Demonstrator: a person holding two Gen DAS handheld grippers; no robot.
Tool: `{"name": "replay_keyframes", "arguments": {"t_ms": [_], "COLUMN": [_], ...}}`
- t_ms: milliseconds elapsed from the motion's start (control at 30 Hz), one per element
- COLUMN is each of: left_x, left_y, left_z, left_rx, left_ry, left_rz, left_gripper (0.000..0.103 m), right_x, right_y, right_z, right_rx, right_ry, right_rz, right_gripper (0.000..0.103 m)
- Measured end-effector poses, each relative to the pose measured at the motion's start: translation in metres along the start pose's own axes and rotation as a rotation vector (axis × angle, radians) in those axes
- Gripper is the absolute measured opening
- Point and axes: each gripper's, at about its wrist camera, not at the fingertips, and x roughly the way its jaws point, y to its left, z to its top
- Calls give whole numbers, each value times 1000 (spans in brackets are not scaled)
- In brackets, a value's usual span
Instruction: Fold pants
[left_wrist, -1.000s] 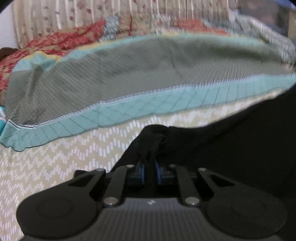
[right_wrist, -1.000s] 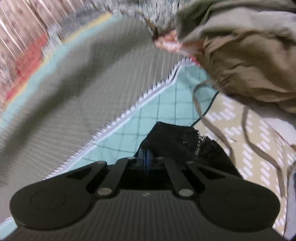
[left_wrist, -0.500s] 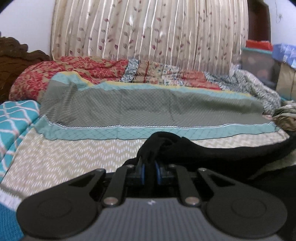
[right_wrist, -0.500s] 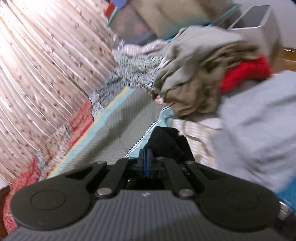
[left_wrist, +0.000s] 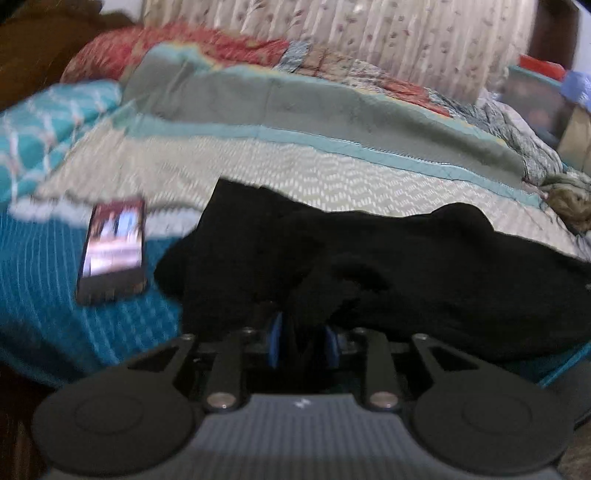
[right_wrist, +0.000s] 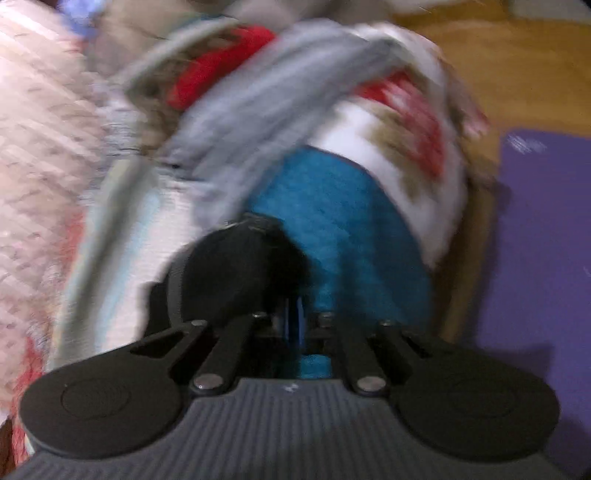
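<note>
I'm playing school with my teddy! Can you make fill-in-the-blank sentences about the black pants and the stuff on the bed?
1. The pants are the color ____.
2. The phone lies on the ____ blanket.
3. The left gripper is shut on the ____.
4. Beyond the right gripper a pile of ____ sits on the bed.

Missing words: black; blue; pants; clothes

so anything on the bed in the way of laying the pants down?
Possibly. A phone lies on the teal cover just left of the black pants; the fabric edge ends close beside it. Both tongs, left and right, are pinched on the pants already. Clothes pile sits farther right.
</note>
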Motion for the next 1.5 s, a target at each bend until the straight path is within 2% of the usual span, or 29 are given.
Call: {"name": "replay_keyframes", "arguments": {"t_ms": [67, 100, 167, 233, 333, 400, 467, 533, 600, 700, 733, 767, 867, 933, 1033, 1100, 1133, 1200, 1233, 1300, 1400, 1467, 1500], "left_x": [-13, -20, -32, -37, -35, -28, -19, -5, 8, 10, 9, 6, 2, -2, 3, 12, 18, 31, 37, 45, 48, 51, 51], "left_y": [11, 18, 34, 50, 72, 87, 97, 99, 101, 107, 110, 113, 120, 121, 118, 113, 110, 104, 102, 99, 103, 107, 110], "left_z": [1, 4, 11, 14, 16, 18, 25, 32, 33, 24, 20, 15, 3, -1, -6, -4, -2, 4, 7, 10, 9, 7, 6], "left_rx": [-77, -120, -210, -289, -395, -466, -488, -472, -484, -528, -556, -593, -695, -749, -822, -850, -854, -848, -837, -822, -841, -859, -872], "left_ry": [-32, -56, -99, -118, -121, -105, -93, -30, 51, 77, 86, 94, 111, 109, 120, 123, 129, 151, 162, 179, 192, 191, 183], "left_rz": [-38, -56, -80, -109, -108, -101, -93, -82, -71, -99, -113, -133, -225, -285, -375, -412, -417, -396, -386, -366, -357, -351, -364], "left_gripper": [30, 32, 51, 54, 54, 54, 54, 60, 61, 63, 67, 73, 76, 78, 80, 82, 87, 89, 88, 80, 59, 20, 12], "right_x": [-6, -11, -20, -26, -25, -18, -17, -10, -15, -24, -25, -25, -24, -28, -38, -39, -37, -31, -27, -19, -9, -2, 1], "right_y": [-2, 1, 13, 24, 35, 41, 42, 48, 43, 46, 47, 48, 51, 63, 114, 152, 172, 210, 231, 266, 312, 332, 337], "right_z": [4, 5, 9, 9, 5, 1, -6, -9, -22, -35, -39, -42, -46, -52, -77, -102, -119, -159, -185, -236, -325, -381, -404], "right_rx": [48, 31, -30, -70, -107, -128, -134, -136, -135, -169, -178, -184, -152, -164, -402, -564, -642, -786, -867, -998, -1183, -1277, -1313], "right_ry": [-63, -98, -154, -184, -176, -155, -136, -113, -97, -87, -87, -86, -67, -62, -39, 42, 99, 232, 308, 433, 619, 725, 763], "right_rz": [-8, -7, -3, 19, 52, 58, 61, 59, 69, 65, 59, 52, 66, 162, 344, 455, 512, 604, 644, 700, 800, 840, 845], "right_gripper": [26, 27, 27, 27, 27, 28, 28, 28, 28, 28, 28, 28, 28, 28, 28, 28, 28, 28, 28, 28, 28, 28, 27]}}
